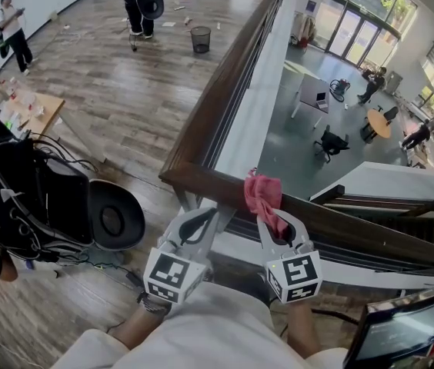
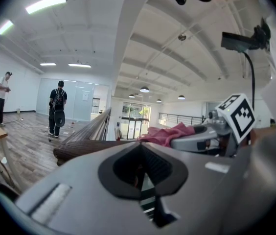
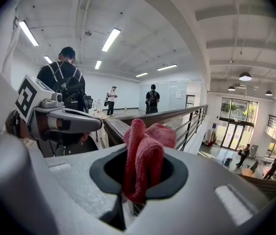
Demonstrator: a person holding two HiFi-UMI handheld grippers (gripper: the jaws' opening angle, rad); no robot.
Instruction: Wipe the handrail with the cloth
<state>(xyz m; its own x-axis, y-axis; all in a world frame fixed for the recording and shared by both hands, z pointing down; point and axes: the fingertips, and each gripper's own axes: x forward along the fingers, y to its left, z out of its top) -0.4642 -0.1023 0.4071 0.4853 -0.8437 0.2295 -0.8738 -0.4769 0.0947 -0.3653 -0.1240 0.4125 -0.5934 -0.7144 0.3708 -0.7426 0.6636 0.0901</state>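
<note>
A dark wooden handrail (image 1: 225,91) runs away from me along the balcony and turns a corner (image 1: 172,174) into a near section crossing right. My right gripper (image 1: 276,223) is shut on a pink-red cloth (image 1: 264,194), and the bunched cloth lies on top of the near rail. The right gripper view shows that cloth (image 3: 145,153) clamped between the jaws, rail (image 3: 128,125) just beyond. My left gripper (image 1: 199,220) hangs just below the rail near the corner, jaws together and holding nothing; the left gripper view has the cloth (image 2: 165,133) off to its right.
A backpack with cables and a black round object (image 1: 113,220) lie on the wood floor to my left. Two people (image 1: 138,2) stand far back, near a mesh bin (image 1: 200,38). Beyond the rail is a drop to a lower floor with a table (image 1: 314,91). A screen (image 1: 402,333) sits at bottom right.
</note>
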